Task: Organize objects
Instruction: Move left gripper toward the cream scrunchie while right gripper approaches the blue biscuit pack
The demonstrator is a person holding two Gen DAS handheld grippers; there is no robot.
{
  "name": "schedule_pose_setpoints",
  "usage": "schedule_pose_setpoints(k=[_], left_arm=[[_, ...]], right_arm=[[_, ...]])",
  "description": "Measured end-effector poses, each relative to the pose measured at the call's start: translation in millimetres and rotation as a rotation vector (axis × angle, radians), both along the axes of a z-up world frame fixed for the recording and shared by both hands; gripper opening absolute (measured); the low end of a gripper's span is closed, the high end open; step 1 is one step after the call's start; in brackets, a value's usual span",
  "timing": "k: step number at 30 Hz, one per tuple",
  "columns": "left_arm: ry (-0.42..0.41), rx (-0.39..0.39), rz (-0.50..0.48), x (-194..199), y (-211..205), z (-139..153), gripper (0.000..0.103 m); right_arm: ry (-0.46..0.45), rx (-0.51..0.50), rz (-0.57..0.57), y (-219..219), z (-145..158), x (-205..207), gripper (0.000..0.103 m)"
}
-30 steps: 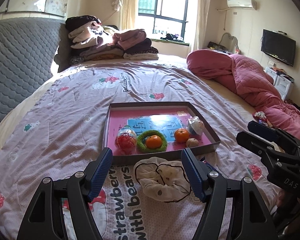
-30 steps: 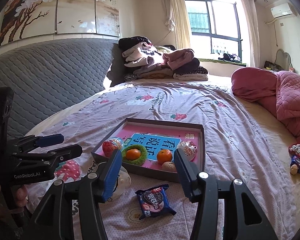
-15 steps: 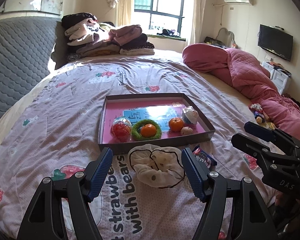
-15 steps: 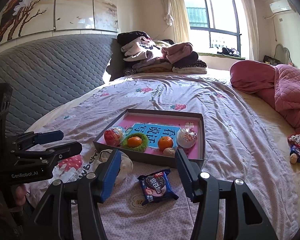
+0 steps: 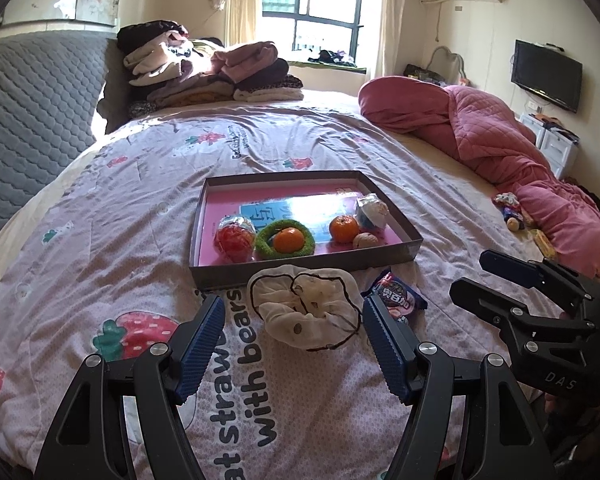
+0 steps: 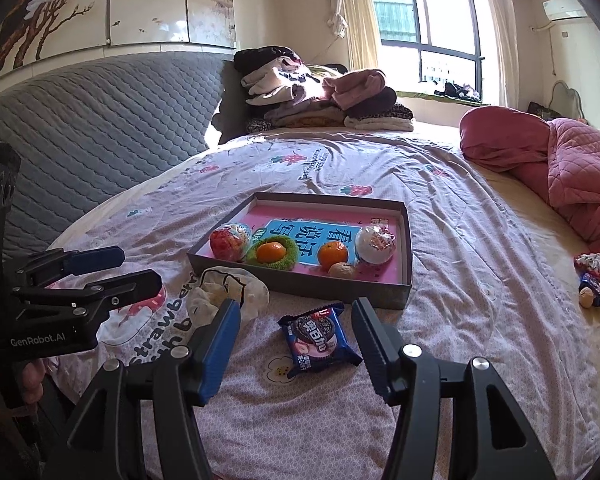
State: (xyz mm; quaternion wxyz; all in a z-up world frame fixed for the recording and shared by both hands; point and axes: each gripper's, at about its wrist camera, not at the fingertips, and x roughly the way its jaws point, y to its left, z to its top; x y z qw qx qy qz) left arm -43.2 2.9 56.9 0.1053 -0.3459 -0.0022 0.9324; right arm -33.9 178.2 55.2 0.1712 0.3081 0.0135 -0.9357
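The bedspread (image 5: 100, 240) carries a shallow box tray (image 5: 380, 258) near its middle. Just outside the tray's near wall lies a cream scrunchie (image 5: 308, 312); a blue cookie packet (image 6: 320, 338) sits beside it toward the tray's near right corner. Inside the tray, along its near edge: a green ring (image 5: 286, 240) around one orange, a second orange (image 5: 343, 229). The left gripper (image 5: 294, 344) stands wide open astride the scrunchie, gripping nothing. The right gripper (image 6: 296, 344), jaws just opened further, brackets the packet without contact.
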Motion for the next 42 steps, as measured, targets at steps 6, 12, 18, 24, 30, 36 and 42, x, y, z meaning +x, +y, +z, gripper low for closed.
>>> schedule_pose_setpoints(k=[6,12,18,24,30,36,42], left_arm=[[-0.012,-0.006,-0.009,6.0,3.1,-4.3,0.073],[-0.032,-0.009,-0.019,10.1,4.8,-10.0,0.073],[-0.047,-0.01,-0.023,15.3,5.2,-13.4,0.073],[-0.06,-0.024,-0.03,19.9,7.9,-17.9,0.073],[-0.078,-0.04,-0.031,21.9,8.9,-25.9,0.073],[-0.107,-0.049,-0.034,21.4,9.0,-35.4,0.073],[-0.127,-0.053,-0.041,23.0,10.8,-42.7,0.073]], right_arm=[[-0.013,0.0,-0.006,0.8,-2.3,3.1,0.057],[-0.018,0.01,-0.004,0.4,-5.9,9.1,0.058],[-0.033,0.021,0.003,-2.7,-10.9,13.6,0.061],[-0.043,0.031,0.006,-3.7,-15.9,16.9,0.061],[-0.064,0.041,0.008,-4.5,-23.4,19.0,0.061],[-0.078,0.048,0.011,-5.7,-29.3,19.8,0.061],[-0.087,0.055,0.015,-7.6,-32.7,22.3,0.061]])
